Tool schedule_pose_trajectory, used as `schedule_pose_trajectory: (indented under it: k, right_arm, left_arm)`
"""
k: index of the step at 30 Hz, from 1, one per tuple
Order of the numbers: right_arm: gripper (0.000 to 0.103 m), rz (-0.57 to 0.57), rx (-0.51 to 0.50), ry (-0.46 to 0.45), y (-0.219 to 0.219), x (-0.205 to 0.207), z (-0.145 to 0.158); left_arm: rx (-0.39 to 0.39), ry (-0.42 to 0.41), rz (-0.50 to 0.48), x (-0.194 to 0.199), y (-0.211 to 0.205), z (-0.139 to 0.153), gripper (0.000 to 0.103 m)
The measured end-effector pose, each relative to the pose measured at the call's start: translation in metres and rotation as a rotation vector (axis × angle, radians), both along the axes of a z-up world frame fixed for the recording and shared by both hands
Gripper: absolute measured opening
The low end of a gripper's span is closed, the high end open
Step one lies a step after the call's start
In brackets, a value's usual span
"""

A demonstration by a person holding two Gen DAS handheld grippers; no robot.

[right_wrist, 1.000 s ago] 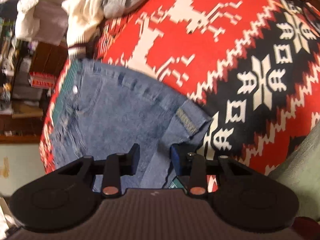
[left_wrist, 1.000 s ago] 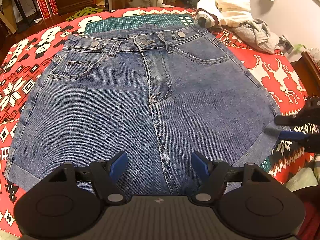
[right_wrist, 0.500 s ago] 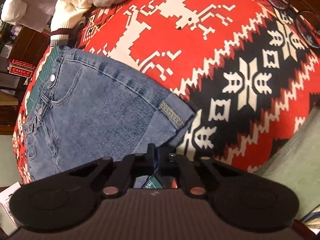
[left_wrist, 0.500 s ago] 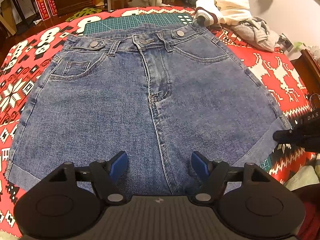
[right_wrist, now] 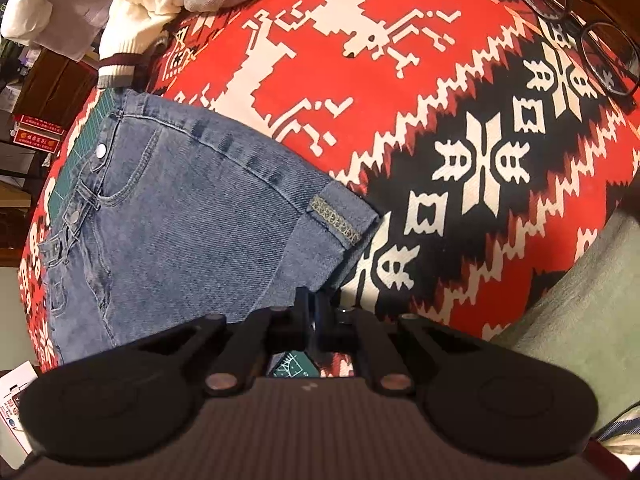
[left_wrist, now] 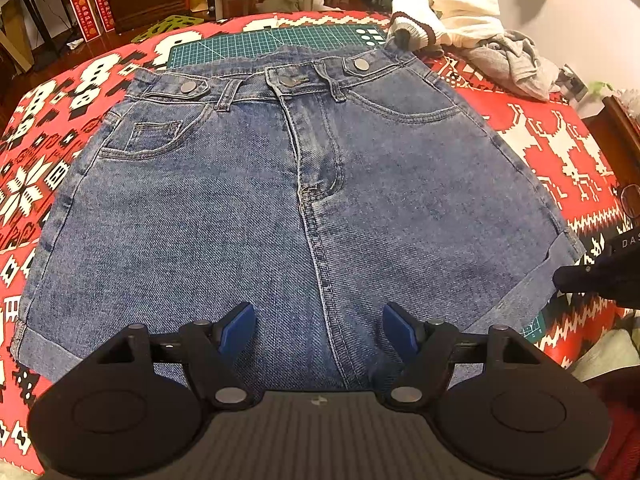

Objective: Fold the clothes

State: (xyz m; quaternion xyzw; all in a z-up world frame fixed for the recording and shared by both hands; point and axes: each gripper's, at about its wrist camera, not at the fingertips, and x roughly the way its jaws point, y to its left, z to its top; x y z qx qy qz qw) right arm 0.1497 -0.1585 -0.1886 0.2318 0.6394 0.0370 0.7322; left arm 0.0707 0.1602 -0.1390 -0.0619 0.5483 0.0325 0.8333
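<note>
Blue denim shorts (left_wrist: pixel 280 200) lie flat, front side up, on a red patterned blanket (left_wrist: pixel 560 140), waistband at the far side. My left gripper (left_wrist: pixel 319 326) hovers open over the crotch at the near hem, its blue pads (left_wrist: pixel 240 326) well apart with nothing between them. At the right leg's rolled cuff (right_wrist: pixel 340 220) my right gripper (right_wrist: pixel 314 308) has its jaws together on the cuff's edge. In the left wrist view the right gripper (left_wrist: pixel 560 280) meets that cuff (left_wrist: pixel 532 280) from the right.
A green cutting mat (left_wrist: pixel 280 40) lies under the waistband. A cream sweater (left_wrist: pixel 452 16) and a grey garment (left_wrist: pixel 512 60) are piled at the far right. Eyeglasses (right_wrist: pixel 580 28) rest on the blanket to the right. Furniture stands beyond the far edge.
One second ago my right gripper stood open around the cuff edge; it has since closed on it. The left gripper and the shorts have barely moved.
</note>
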Motion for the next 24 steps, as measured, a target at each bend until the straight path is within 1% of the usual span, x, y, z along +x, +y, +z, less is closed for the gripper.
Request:
schedule_pose_trajectory:
  k: [2, 4, 6, 7, 10, 14, 19, 24]
  right_arm:
    - [0.002, -0.015, -0.008, 0.017, -0.004, -0.001, -0.001]
    - [0.004, -0.056, -0.015, 0.033, -0.009, -0.003, -0.002]
    - [0.01, -0.094, 0.033, 0.023, -0.017, -0.005, 0.0]
    - [0.01, -0.109, 0.056, 0.013, -0.02, -0.005, 0.001]
    - [0.017, -0.125, 0.077, -0.018, -0.023, -0.008, 0.006]
    - [0.018, -0.148, 0.091, -0.028, -0.027, -0.007, 0.006]
    - [0.018, -0.15, 0.102, 0.011, -0.027, 0.0, -0.003]
    - [0.018, -0.152, 0.097, 0.031, -0.022, 0.007, -0.011]
  left_arm:
    - [0.001, -0.002, -0.001, 0.0, 0.0, 0.0, 0.07]
    - [-0.001, -0.005, 0.001, -0.001, 0.001, 0.002, 0.07]
    - [-0.009, -0.008, 0.006, -0.001, 0.002, 0.002, 0.071]
    - [-0.014, -0.009, 0.009, 0.0, 0.003, 0.002, 0.071]
    - [-0.021, -0.003, 0.016, 0.001, 0.005, 0.002, 0.071]
    - [-0.026, -0.002, 0.012, 0.001, 0.005, 0.002, 0.071]
    - [-0.025, -0.004, 0.01, 0.0, 0.004, 0.003, 0.071]
    - [-0.025, 0.0, 0.015, 0.001, 0.005, 0.002, 0.071]
